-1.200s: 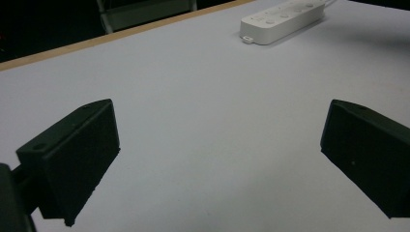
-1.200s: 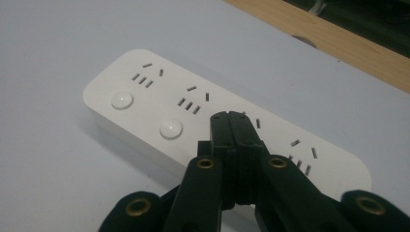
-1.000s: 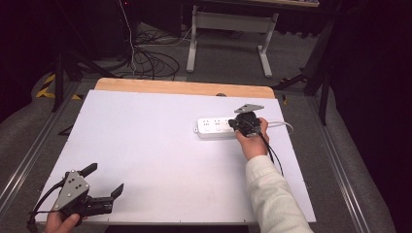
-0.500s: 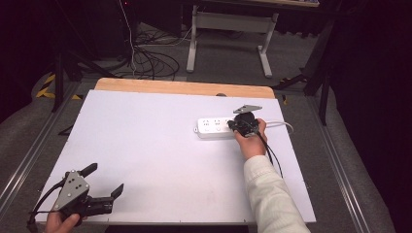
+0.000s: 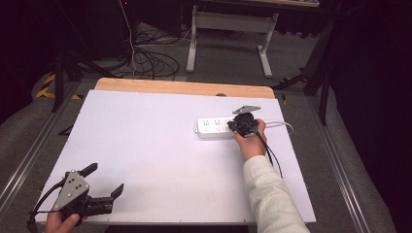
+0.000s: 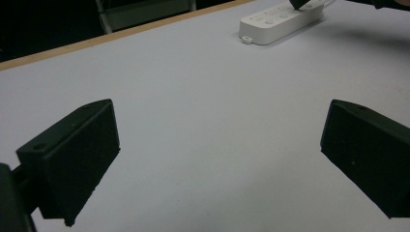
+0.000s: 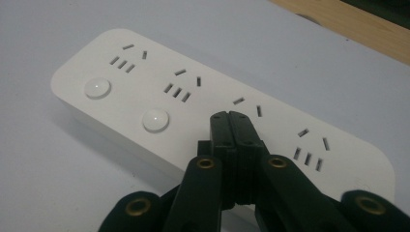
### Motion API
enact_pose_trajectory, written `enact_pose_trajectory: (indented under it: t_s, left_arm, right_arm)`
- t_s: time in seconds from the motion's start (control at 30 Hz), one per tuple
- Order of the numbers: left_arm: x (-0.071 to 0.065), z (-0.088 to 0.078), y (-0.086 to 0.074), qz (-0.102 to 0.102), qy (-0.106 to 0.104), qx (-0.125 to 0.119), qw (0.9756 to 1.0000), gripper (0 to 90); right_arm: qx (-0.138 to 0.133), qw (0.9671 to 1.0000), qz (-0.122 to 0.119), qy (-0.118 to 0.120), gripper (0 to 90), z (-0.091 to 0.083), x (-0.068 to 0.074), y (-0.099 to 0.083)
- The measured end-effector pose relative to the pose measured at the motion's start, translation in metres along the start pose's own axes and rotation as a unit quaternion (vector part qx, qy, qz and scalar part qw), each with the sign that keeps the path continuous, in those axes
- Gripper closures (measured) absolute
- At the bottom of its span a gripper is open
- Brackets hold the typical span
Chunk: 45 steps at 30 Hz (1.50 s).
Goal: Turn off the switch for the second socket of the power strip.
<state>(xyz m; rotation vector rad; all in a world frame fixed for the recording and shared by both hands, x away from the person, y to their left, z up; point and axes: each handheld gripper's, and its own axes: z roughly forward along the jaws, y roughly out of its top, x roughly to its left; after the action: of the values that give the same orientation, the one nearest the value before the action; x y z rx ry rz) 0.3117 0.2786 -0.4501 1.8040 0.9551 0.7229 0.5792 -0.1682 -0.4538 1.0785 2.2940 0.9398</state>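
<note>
Fingers (image 7: 236, 126) closed over power strip (image 7: 145, 92) sockets

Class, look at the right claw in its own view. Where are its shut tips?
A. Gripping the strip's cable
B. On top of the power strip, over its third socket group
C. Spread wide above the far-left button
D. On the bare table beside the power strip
B: the right claw, jaws closed together, sits on the white power strip, covering where its third button would be.

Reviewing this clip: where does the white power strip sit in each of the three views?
High view: power strip, right of centre, under the right hand-held gripper.
Left gripper view: top right, far across the table.
Right gripper view: close up, shut jaws over its third socket group.
Shared landmark: the table's wooden far edge.
</note>
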Motion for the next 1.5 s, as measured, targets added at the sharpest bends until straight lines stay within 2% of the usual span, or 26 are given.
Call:
enact_pose_trajectory:
  t_s: [0.5, 0.77, 0.93, 1.23, 1.3, 1.37, 1.5]
  left_arm:
    - [0.001, 0.0, 0.0, 0.003, 0.001, 0.001, 1.0, 0.8]
    - [0.0, 0.0, 0.0, 0.0, 0.001, 0.002, 1.0, 0.9]
    - [0.0, 0.0, 0.0, 0.001, 0.001, 0.001, 1.0, 0.8]
    - [0.0, 0.0, 0.0, 0.005, 0.001, 0.002, 1.0, 0.8]
    - [0.0, 0.0, 0.0, 0.004, 0.001, 0.001, 1.0, 0.8]
    - [0.0, 0.0, 0.0, 0.005, 0.0, 0.001, 1.0, 0.8]
    - [-0.001, 0.0, 0.0, 0.005, 0.0, 0.001, 1.0, 0.8]
  right_arm:
    - [0.008, 0.9999, -0.003, -0.008, 90.0, 0.002, 0.003, 0.0]
    - [0.011, 0.9999, 0.011, -0.005, 90.0, 0.002, 0.002, 0.0]
    - [0.014, 0.9998, 0.003, -0.015, 90.0, 0.003, 0.005, 0.001]
    - [0.017, 0.9995, 0.005, -0.027, 90.0, 0.003, 0.008, 0.002]
    - [0.017, 0.9995, 0.009, -0.026, 90.0, 0.003, 0.008, 0.002]
    - [0.015, 0.9997, 0.016, -0.014, 90.0, 0.004, 0.01, 0.002]
    - [0.02, 0.9994, 0.0, -0.03, 90.0, 0.005, 0.014, 0.004]
